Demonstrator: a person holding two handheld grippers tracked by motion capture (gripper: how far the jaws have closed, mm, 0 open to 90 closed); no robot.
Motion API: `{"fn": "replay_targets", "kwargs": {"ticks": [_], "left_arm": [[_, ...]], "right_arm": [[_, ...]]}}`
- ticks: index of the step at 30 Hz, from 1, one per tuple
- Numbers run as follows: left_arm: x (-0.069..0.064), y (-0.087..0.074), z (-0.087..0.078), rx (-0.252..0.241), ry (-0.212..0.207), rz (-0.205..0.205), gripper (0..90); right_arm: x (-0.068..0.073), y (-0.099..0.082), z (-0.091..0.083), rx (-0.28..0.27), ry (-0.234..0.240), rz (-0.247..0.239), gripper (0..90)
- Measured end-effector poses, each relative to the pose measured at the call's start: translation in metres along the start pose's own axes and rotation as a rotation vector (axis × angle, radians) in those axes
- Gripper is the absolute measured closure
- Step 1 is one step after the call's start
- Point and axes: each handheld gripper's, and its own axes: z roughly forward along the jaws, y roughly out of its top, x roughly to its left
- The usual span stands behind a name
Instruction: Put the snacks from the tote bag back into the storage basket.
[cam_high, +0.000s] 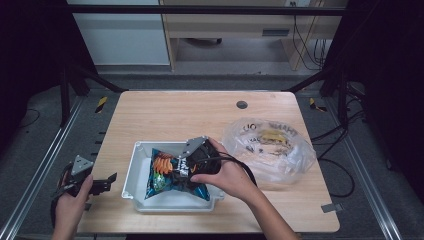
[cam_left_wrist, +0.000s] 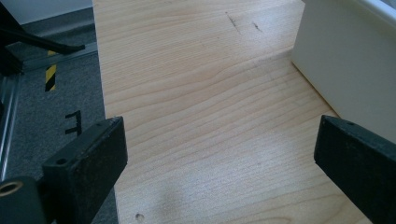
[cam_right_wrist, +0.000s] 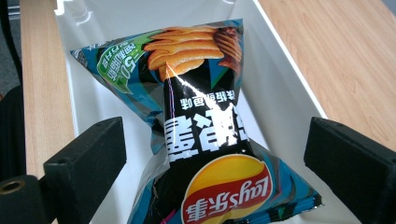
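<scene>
A blue and black bag of crisps (cam_high: 162, 175) (cam_right_wrist: 205, 79) lies inside a white tray (cam_high: 131, 170) (cam_right_wrist: 280, 93) near the table's front edge. My right gripper (cam_high: 182, 172) (cam_right_wrist: 217, 135) reaches into the tray from the right. Its jaws stand wide on either side of the bag's pinched middle, and the pads do not press on it. My left gripper (cam_high: 107, 182) (cam_left_wrist: 219, 135) is held low at the table's left edge, open and with nothing between its jaws. The tray's outer wall (cam_left_wrist: 341, 60) shows at the right of the left gripper view.
A clear plastic bag (cam_high: 270, 145) with yellow items inside lies right of the tray. A round cable hole (cam_high: 242, 104) sits near the table's back edge. Black frame posts and grey floor surround the wooden table (cam_high: 170, 115).
</scene>
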Motion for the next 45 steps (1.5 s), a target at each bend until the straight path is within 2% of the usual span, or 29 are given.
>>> {"fn": "replay_targets", "kwargs": {"ticks": [17, 27, 45], "left_arm": [[0.000, 0.000, 0.000, -0.001, 0.003, 0.000, 2.6], [0.000, 0.000, 0.000, 0.001, 0.001, 0.001, 2.6], [-0.001, 0.000, 0.001, 0.001, 0.002, 0.002, 2.6]], "right_arm": [[-0.001, -0.002, -0.019, -0.042, -0.075, 0.049, 6.1], [-0.003, -0.004, -0.030, -0.071, -0.100, 0.067, 6.2], [-0.009, -0.013, -0.055, -0.089, -0.173, 0.116, 6.2]]}}
